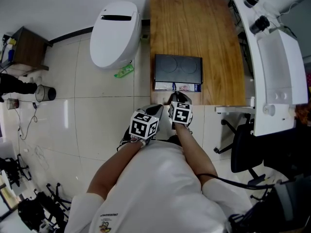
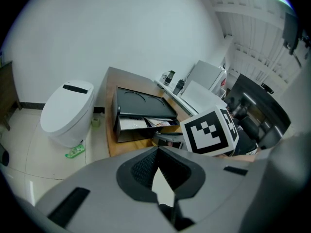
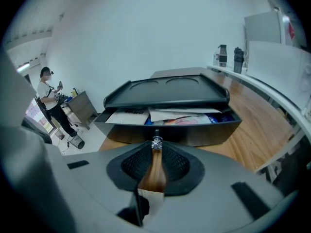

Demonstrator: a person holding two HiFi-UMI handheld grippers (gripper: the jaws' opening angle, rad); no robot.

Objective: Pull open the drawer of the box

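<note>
A flat black box [image 1: 178,68] lies on the wooden table [image 1: 194,23] near its front edge. Its drawer [image 3: 170,123] stands partly pulled out, with papers and a blue sheet inside. A small metal knob [image 3: 156,142] on the drawer front sits between the tips of my right gripper [image 3: 156,148], which is shut on it. In the head view the right gripper [image 1: 178,99] reaches the drawer front. My left gripper [image 1: 156,111] hangs just left of it, off the table edge. The left gripper [image 2: 156,152] has its jaws together, nothing between them, and sees the box [image 2: 143,103] from the left.
A white toilet [image 1: 114,33] stands left of the table, a green packet [image 1: 124,72] on the floor beside it. A white machine [image 1: 277,72] and a black office chair [image 1: 243,152] crowd the right. A person [image 3: 48,98] stands far left by a bin [image 1: 44,93].
</note>
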